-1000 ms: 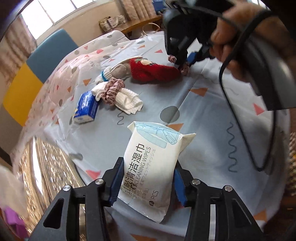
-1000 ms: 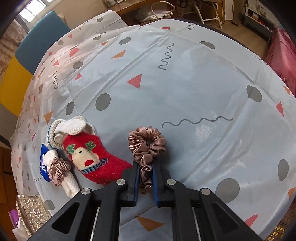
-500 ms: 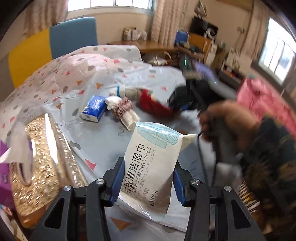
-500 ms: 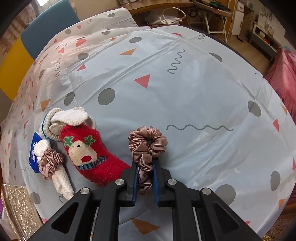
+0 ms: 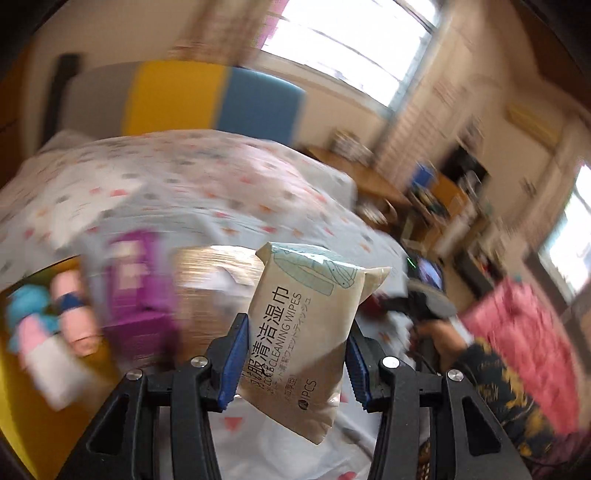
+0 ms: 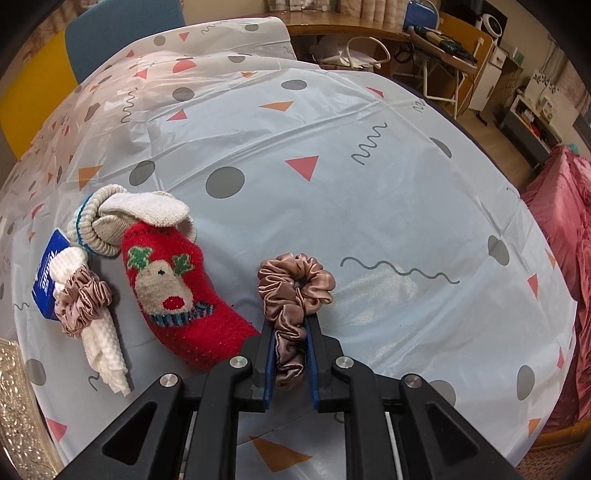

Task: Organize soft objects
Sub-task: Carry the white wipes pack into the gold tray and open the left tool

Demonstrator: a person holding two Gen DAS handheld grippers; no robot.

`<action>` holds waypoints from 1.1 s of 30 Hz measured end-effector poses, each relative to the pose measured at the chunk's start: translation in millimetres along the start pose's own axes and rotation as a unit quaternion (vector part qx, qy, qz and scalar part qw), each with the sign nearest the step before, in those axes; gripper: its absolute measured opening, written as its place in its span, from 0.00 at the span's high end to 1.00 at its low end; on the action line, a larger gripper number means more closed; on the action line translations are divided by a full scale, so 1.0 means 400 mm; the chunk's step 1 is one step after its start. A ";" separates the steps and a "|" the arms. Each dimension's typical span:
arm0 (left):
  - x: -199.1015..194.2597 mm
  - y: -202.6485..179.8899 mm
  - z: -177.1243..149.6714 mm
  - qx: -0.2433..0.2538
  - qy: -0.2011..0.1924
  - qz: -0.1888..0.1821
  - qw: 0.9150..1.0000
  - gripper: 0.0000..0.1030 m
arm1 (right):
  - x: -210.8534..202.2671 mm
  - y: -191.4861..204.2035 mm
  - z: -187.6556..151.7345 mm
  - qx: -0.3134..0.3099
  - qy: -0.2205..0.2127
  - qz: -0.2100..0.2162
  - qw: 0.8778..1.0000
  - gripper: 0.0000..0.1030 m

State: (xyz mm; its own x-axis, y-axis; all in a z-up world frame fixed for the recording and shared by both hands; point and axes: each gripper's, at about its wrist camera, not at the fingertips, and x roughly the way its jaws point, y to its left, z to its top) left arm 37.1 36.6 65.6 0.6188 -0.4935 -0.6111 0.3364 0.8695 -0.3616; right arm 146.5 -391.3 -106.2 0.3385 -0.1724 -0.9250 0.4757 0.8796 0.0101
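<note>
Patterned tablecloth (image 6: 332,206) under ruffled, shiny mauve scrunchie (image 6: 291,291).

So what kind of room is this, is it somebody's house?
Probably, yes: it looks like a lived-in room at home. A patterned tablecloth covers a round table where a reindeer sock lies, a cluttered wooden desk stands by the wall, and a pink bedspread shows at the right.

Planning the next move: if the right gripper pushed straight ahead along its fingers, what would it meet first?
Probably only bare tablecloth. The right gripper, shut on the satin scrunchie, points past it; the red reindeer sock lies off left. Depth is uncertain.
</note>
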 end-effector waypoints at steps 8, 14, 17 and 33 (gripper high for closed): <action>-0.202 0.407 -0.081 -0.201 -0.037 0.160 0.966 0.52 | -0.016 0.016 -0.018 -0.022 -0.009 -0.018 1.000 0.87; -0.193 0.627 -0.173 -0.322 -0.002 0.234 0.918 0.52 | -0.009 0.051 -0.014 -0.037 -0.013 -0.031 0.999 0.87; -0.173 0.702 -0.180 -0.357 0.002 0.248 0.901 0.52 | -0.009 0.060 -0.017 -0.044 -0.015 -0.036 0.998 0.87; -0.082 0.787 -0.114 -0.317 0.010 0.325 0.891 0.33 | -0.009 0.120 -0.030 -0.067 -0.021 -0.054 0.996 0.87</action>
State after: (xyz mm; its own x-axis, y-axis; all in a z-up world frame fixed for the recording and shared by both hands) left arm 90.3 325.7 -60.3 0.5207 0.1055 -0.8472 -0.5614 0.7899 -0.2467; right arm 158.3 -343.2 -107.2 0.3261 -0.2858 -0.9011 0.4003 0.9053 -0.1423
